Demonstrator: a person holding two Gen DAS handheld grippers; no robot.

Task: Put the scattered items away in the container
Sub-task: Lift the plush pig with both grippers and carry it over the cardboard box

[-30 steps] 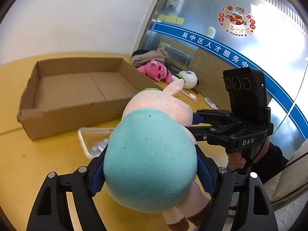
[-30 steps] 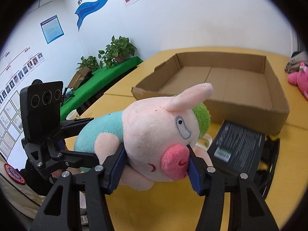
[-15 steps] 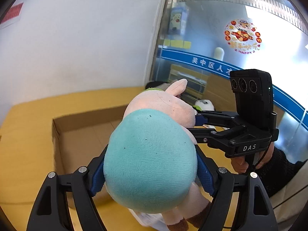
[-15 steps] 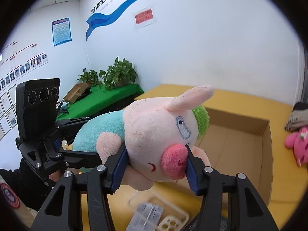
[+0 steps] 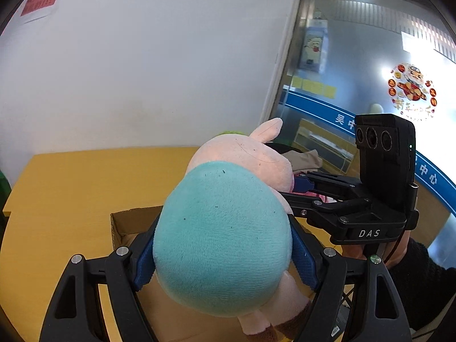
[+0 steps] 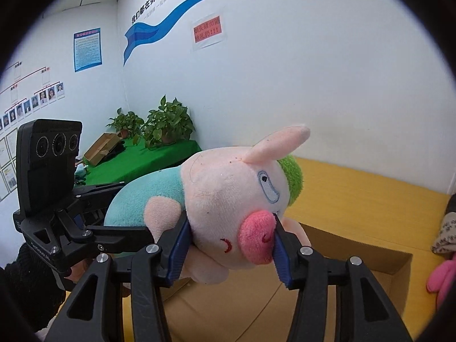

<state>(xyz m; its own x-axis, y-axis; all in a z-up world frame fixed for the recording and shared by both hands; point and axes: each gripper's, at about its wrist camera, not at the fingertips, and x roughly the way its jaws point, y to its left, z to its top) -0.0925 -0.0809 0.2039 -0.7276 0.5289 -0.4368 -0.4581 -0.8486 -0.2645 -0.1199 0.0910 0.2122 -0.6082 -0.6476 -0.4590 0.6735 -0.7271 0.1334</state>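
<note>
Carrying the pink-and-teal plush pig (image 5: 225,236) above the brown cardboard box (image 6: 379,259), left gripper (image 5: 225,259) clamping its body, right gripper (image 6: 228,250), just tightened, squeezing its head; lower both evenly before releasing.

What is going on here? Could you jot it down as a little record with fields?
Held item: plush pig toy
Left gripper: fingers clamped on the pig's teal body
Right gripper: fingers have just been closing, pressed on the pig's head at the cheek
Container: cardboard box, open, below the toy
Surface: yellow table
Waiting nearby: pink plush on the table beside the box
</note>
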